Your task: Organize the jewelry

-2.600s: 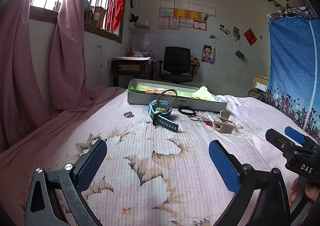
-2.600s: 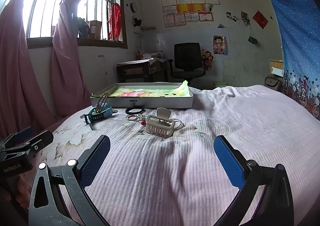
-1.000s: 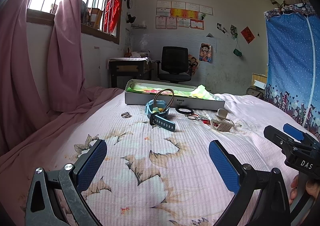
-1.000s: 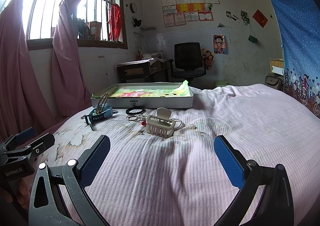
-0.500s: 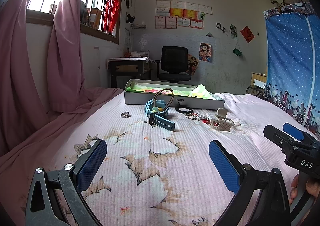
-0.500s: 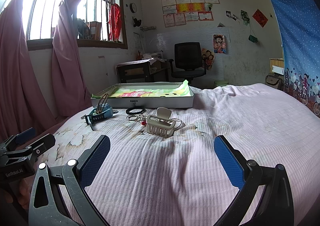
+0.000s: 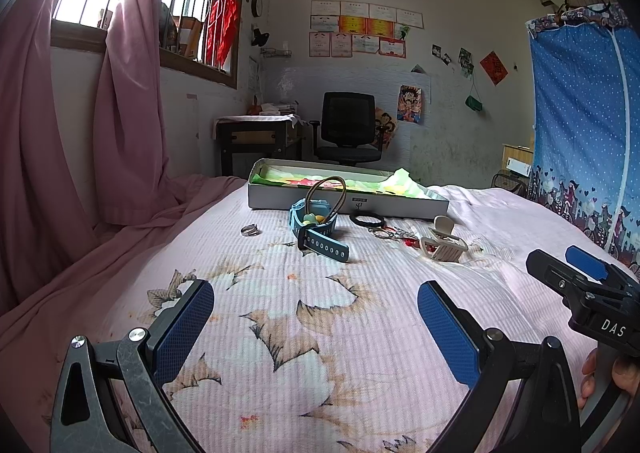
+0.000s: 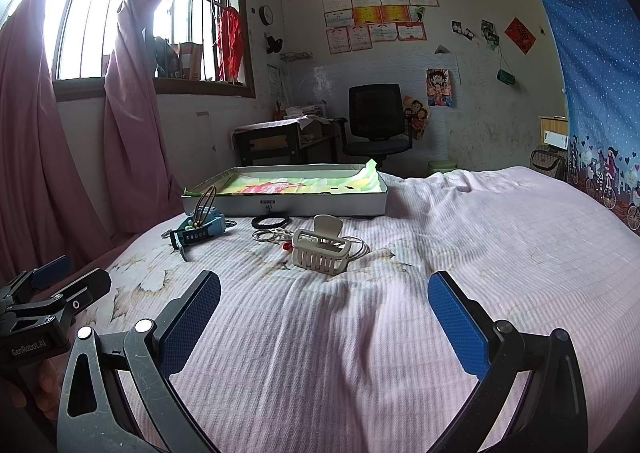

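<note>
From the left wrist camera, the left tongs [image 7: 314, 327] are hovering low over the bed [image 7: 280, 317], spread wide and gripping nothing. Well ahead of them, a blue watch [image 7: 318, 231] is lying on the bedspread with a brown bangle [image 7: 325, 193] standing looped over it. A small silver ring [image 7: 249, 230] is sitting ahead and to the left of the tongs. Ahead and to the right, a black hair tie [image 7: 367, 219], a tangle of thin rings with a red bit [image 7: 394, 233] and a cream claw clip [image 7: 443, 241] are lying close together. Behind them all, an open white box [image 7: 344, 205] lined with green paper is resting. The right tongs [image 7: 576, 277] are showing at the right edge.

From the right wrist camera, the right tongs [image 8: 324, 309] are likewise gaping wide and holding nothing. The claw clip [image 8: 320, 249] is lying straight ahead, apart from the tips, with the hair tie [image 8: 270, 221] beyond it and the watch [image 8: 200, 231] off to the left. The box [image 8: 286, 205] is sitting farthest. The left tongs [image 8: 52, 293] are hanging at the left edge. Pink curtains [image 8: 128, 125], a barred window [image 8: 120, 21], a black office chair [image 8: 376, 121] and a blue hanging cloth [image 8: 600, 73] are framing the room.
</note>
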Action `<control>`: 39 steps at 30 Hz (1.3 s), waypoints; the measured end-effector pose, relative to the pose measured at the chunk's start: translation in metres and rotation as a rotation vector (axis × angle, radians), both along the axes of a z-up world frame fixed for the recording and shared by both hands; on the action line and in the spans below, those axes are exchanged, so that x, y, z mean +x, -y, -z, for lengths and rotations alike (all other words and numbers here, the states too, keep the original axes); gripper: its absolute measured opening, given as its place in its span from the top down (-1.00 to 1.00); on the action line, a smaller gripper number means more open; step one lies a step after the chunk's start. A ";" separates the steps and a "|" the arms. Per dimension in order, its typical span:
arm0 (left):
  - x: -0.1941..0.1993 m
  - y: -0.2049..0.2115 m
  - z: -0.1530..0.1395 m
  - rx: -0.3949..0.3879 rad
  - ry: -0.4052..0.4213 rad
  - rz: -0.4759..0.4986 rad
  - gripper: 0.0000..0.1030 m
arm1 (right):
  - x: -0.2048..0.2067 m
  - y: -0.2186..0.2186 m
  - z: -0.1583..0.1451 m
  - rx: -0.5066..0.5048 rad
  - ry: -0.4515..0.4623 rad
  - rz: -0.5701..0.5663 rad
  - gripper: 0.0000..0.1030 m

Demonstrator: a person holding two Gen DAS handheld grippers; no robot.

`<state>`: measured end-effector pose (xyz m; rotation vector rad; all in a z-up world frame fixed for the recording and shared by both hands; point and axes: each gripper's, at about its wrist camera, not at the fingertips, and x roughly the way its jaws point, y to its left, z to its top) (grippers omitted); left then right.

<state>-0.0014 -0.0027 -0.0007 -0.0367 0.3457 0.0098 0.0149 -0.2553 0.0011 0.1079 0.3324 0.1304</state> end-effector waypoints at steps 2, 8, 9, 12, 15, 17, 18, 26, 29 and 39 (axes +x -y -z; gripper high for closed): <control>0.000 0.000 0.000 0.001 0.000 0.000 -0.99 | 0.000 0.000 0.000 0.000 0.000 0.000 -0.98; -0.002 0.004 0.000 0.001 0.000 0.000 -0.99 | 0.000 0.000 0.000 0.001 0.000 0.000 -0.98; -0.001 0.004 0.000 0.001 0.000 0.000 -0.99 | 0.000 0.000 0.000 0.001 0.000 0.000 -0.98; -0.001 0.004 0.000 0.002 0.000 0.000 -0.99 | 0.000 0.000 0.000 0.000 0.000 0.001 -0.98; -0.001 0.004 0.000 0.001 0.000 0.001 -0.99 | 0.000 0.000 0.000 0.001 0.000 0.000 -0.98; -0.001 0.005 0.000 0.002 -0.001 0.000 -0.99 | 0.000 0.000 0.000 0.000 -0.001 0.000 -0.98; -0.001 0.005 0.000 0.002 -0.001 0.000 -0.99 | 0.000 0.000 0.000 0.000 -0.001 0.000 -0.98; 0.000 0.008 0.000 -0.004 -0.009 0.015 -0.99 | -0.001 0.000 0.000 0.002 -0.006 -0.003 -0.98; 0.000 0.011 0.000 -0.011 -0.015 0.020 -0.99 | 0.001 -0.003 -0.001 -0.003 -0.008 0.001 -0.98; 0.022 -0.014 -0.002 -0.092 -0.058 -0.007 -0.99 | 0.007 0.001 -0.007 -0.037 -0.049 0.026 -0.98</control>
